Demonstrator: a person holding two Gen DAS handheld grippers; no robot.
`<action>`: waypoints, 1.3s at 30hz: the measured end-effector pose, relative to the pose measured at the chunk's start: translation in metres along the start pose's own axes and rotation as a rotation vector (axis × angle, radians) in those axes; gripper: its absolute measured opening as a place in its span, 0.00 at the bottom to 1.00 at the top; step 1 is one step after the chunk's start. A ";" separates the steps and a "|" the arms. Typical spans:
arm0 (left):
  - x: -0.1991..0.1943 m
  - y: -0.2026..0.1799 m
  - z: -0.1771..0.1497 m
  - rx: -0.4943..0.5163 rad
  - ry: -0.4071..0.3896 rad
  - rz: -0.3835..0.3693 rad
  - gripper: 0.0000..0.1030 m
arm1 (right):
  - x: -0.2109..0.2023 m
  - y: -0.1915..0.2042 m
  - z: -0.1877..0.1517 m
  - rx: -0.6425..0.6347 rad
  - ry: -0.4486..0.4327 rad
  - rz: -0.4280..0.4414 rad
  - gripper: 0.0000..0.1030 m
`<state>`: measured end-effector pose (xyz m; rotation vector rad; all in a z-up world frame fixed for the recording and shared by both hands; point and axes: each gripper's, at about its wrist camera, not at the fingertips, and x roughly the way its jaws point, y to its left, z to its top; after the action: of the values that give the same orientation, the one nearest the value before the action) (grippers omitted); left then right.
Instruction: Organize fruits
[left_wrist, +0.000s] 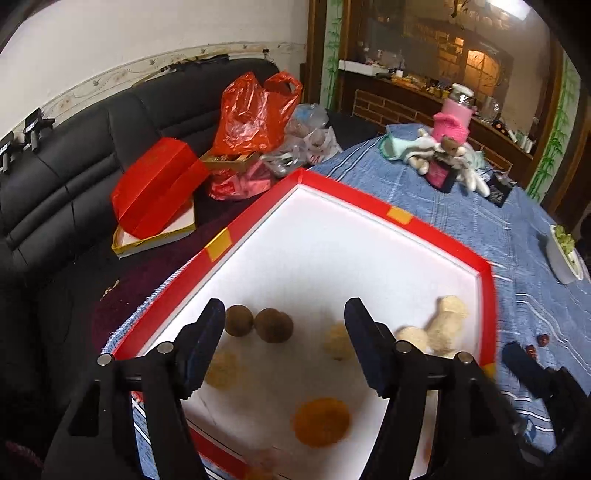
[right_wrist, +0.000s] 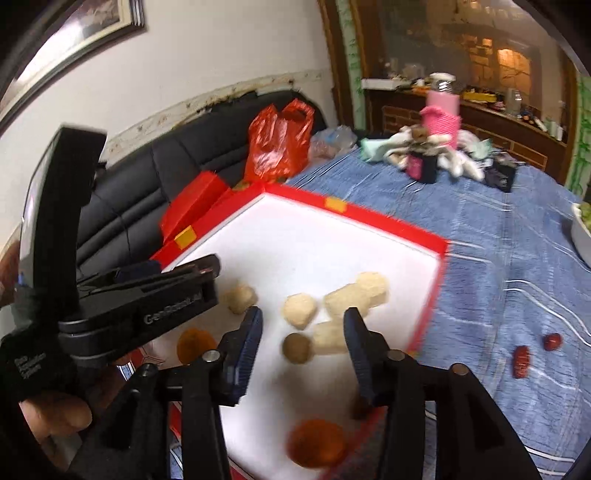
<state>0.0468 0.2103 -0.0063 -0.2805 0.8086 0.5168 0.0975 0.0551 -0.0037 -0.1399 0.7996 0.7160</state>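
A white tray with a red rim lies on the blue tablecloth. In it are two brown round fruits, several pale wrapped fruits, a brown fruit and orange fruits. My left gripper is open and empty above the tray's near part. My right gripper is open and empty above the tray, with the brown fruit between its fingers in the view. The left gripper also shows in the right wrist view. Two red dates lie on the cloth right of the tray.
A black sofa holds a red box and an orange plastic bag. On the table's far side are a pink jar, soft toys and small dark boxes. A white dish with greens stands at the right edge.
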 end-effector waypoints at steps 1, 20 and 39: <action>-0.005 -0.004 0.000 0.003 -0.012 -0.011 0.65 | -0.010 -0.009 -0.002 0.013 -0.022 -0.019 0.52; -0.057 -0.112 -0.037 0.281 -0.093 -0.227 0.65 | -0.030 -0.202 -0.039 0.273 0.044 -0.302 0.53; -0.055 -0.190 -0.055 0.364 -0.012 -0.356 0.65 | -0.086 -0.217 -0.062 0.318 -0.048 -0.316 0.29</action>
<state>0.0837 0.0088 0.0070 -0.0802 0.8032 0.0332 0.1567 -0.1781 -0.0188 0.0387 0.8130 0.2871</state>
